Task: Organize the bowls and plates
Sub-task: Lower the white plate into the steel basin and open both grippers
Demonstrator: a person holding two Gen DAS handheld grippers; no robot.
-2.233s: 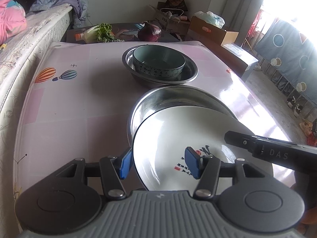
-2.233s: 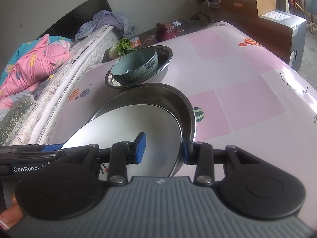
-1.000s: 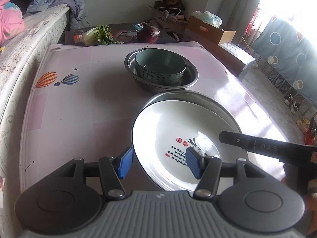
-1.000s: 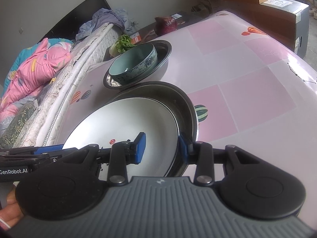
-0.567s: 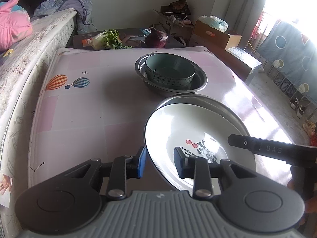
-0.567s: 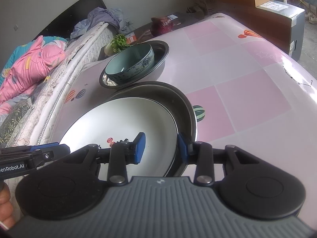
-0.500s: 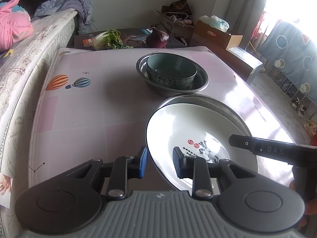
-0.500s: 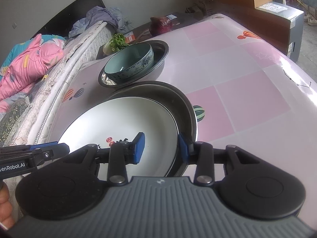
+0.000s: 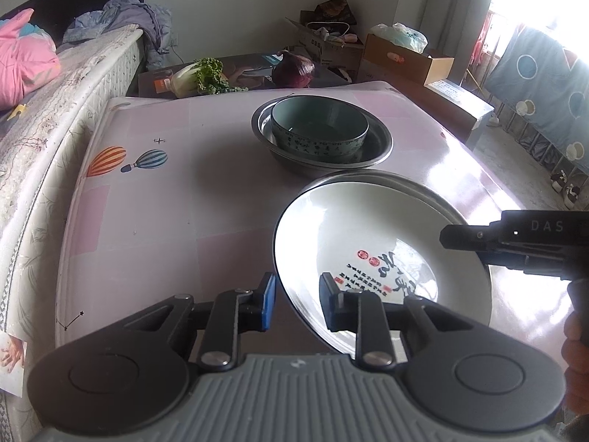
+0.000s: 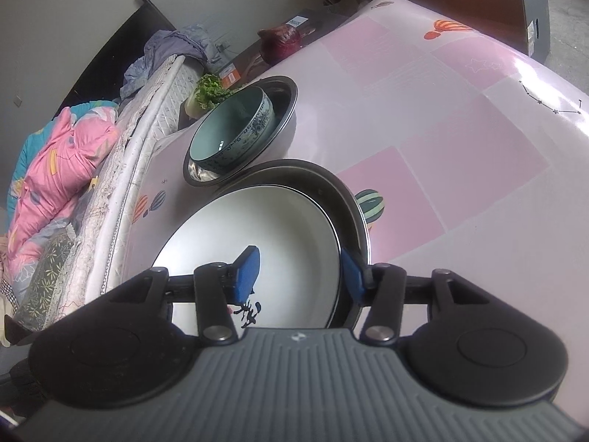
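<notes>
Jaws of left gripper (image 9: 294,300) narrowed round near rim of white plate (image 9: 368,235); pad contact not made out. Right gripper (image 10: 300,270) jaws just widened, rims of plate and steel pan (image 10: 331,180) between, unpinched. Plate seated in pan on table (image 9: 165,191). Printed plate motif fully seen in left view only; watermelon print (image 10: 370,204) seen in right view only. Bowl (image 9: 318,125) nested in steel basin (image 9: 379,143) behind.

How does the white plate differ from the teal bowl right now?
The white plate is wide, shallow and printed with calligraphy; the teal bowl is smaller, deep and patterned outside. The plate sits tilted, the bowl upright. Each rests inside a steel basin.
</notes>
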